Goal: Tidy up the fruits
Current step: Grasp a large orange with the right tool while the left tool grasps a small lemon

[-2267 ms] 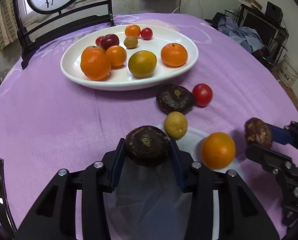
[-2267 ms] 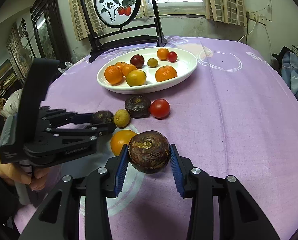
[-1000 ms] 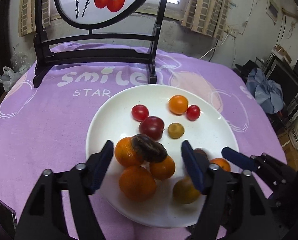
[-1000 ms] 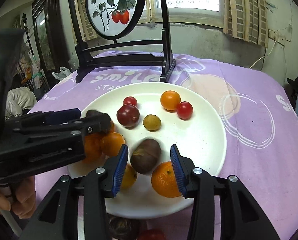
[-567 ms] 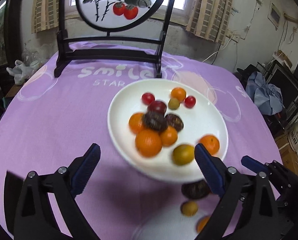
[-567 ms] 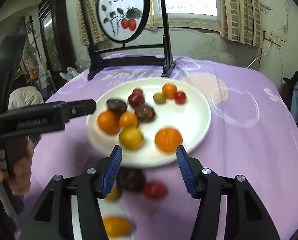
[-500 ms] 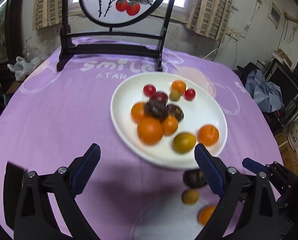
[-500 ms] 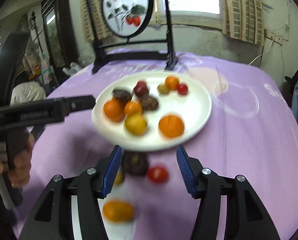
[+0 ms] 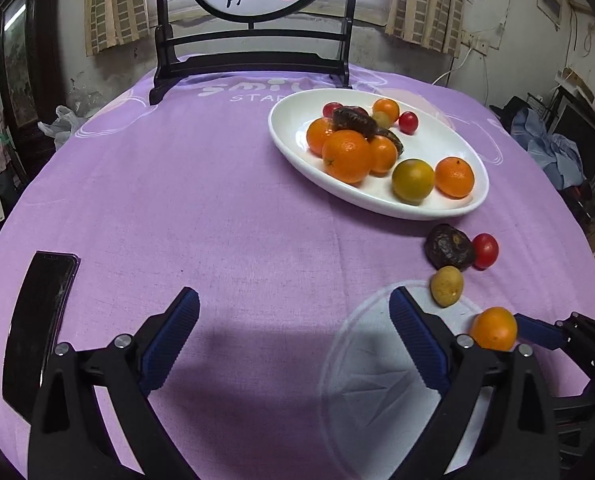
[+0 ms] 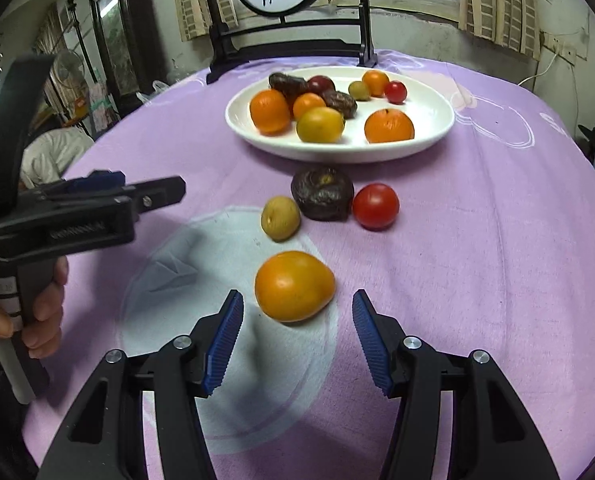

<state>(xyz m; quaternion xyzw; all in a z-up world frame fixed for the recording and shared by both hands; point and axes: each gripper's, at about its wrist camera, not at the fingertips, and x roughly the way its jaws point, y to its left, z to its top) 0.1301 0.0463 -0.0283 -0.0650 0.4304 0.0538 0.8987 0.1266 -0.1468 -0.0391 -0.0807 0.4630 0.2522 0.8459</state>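
Right gripper [image 10: 297, 336], jaws wide and holding nothing, is lined up on the orange fruit [image 10: 294, 286], which lies straight ahead of the gap between the blue pads and just short of them, not yet enclosed. The fruit sits on the pale round print of the purple tablecloth [image 10: 477, 264], toward the cloth's near edge; its long axis runs crosswise, from pad to pad, so the jaws would close along its widest dimension. Left gripper [image 9: 293, 336], jaws also wide and empty, points at bare cloth; the orange fruit [image 9: 493, 328] lies off to its right, outside its right finger. The right hand is judged the nearer and better placed for the next pick.

3 more fruits lie on the cloth between the orange fruit and the white plate [image 10: 429, 140]: a yellowish fruit [image 10: 280, 218], a dark wrinkled fruit [image 10: 322, 194] and a red tomato [image 10: 376, 205]. The plate, toward the far edge, already carries about 10 fruits. A phone [image 9: 37, 320] lies near the cloth's left edge.
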